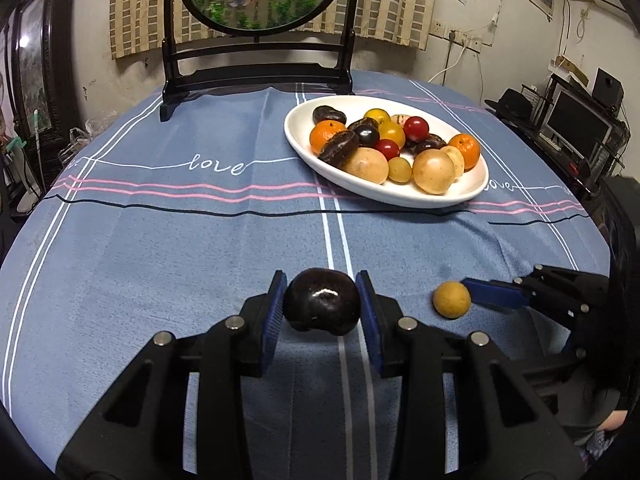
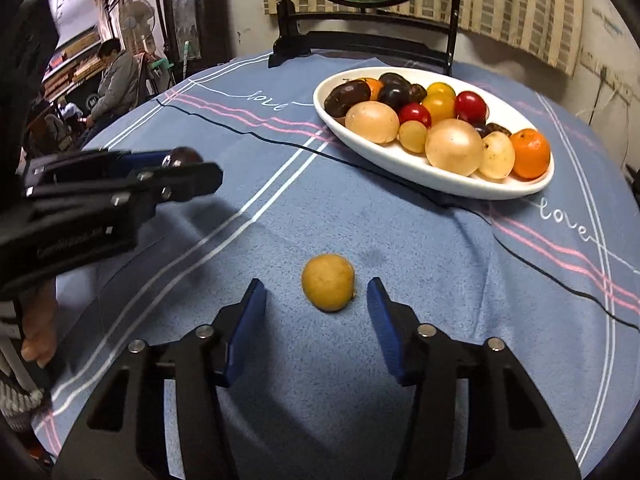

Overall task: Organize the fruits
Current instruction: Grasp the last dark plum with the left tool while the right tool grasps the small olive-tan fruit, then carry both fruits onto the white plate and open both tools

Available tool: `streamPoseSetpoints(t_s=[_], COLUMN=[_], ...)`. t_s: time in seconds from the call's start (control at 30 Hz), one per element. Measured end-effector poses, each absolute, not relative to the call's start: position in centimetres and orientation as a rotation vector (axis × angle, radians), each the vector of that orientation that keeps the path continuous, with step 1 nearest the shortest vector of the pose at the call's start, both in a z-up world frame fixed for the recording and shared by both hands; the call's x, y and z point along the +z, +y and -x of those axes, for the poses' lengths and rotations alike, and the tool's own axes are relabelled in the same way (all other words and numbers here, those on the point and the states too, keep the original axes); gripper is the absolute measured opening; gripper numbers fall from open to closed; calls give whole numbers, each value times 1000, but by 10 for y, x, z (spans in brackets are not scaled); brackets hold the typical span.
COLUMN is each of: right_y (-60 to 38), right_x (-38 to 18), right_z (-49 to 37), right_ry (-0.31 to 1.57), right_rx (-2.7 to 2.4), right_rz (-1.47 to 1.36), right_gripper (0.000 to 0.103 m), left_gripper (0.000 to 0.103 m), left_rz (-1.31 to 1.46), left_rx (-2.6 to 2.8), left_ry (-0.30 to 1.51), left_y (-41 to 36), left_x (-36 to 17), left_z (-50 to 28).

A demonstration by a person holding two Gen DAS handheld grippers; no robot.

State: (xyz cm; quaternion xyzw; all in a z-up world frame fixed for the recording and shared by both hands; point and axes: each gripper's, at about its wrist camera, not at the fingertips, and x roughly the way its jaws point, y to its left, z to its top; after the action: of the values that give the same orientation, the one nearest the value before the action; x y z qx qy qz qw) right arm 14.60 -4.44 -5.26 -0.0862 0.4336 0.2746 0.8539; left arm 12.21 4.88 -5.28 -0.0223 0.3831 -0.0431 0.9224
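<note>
Left hand-held gripper (image 1: 322, 308) clamped dark fruit (image 1: 322, 306), lifted off counter (image 1: 160, 248). Right hand-held gripper (image 2: 316, 300) was open, straddling yellow fruit (image 2: 328, 282) near counter's front edge, pads not touching yet. Mid-pickup, I'd say; next: squeeze gently, carry both to plate (image 1: 476, 188) toward far right.
</note>
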Motion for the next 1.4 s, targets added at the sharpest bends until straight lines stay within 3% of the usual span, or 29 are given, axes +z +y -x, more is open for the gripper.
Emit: streamPoseSetpoints(t_s=[0.1, 0.17, 0.4, 0.57, 0.8, 0.9, 1.17, 1.4], right_y=[-41, -46, -101, -102, -143, -156, -148, -191], right_x=[-53, -52, -22, -26, 80, 107, 36, 1], right_z=[-148, -149, -151, -150, -176, -206, -272, -233], right_ry=[920, 925, 838, 860, 606, 532, 735, 812], right_rx=[584, 588, 515, 499, 441, 405, 450, 332], right_rz=[186, 163, -51, -42, -145, -197, -186, -114], right_gripper=[41, 28, 28, 28, 28, 28, 28, 28], left_gripper=[36, 36, 36, 36, 36, 36, 36, 36], left_rz=[42, 39, 10, 9, 4, 20, -27, -3], left_rx=[-93, -100, -135, -126, -102, -121, -146, -196], left_ry=[797, 815, 802, 798, 671, 639, 765, 740], left_y=[48, 46, 37, 32, 24, 6, -18, -14], left_x=[-55, -58, -59, -51, 26, 34, -33, -26], left_z=[-123, -126, -122, -132, -185, -211, -248, -221])
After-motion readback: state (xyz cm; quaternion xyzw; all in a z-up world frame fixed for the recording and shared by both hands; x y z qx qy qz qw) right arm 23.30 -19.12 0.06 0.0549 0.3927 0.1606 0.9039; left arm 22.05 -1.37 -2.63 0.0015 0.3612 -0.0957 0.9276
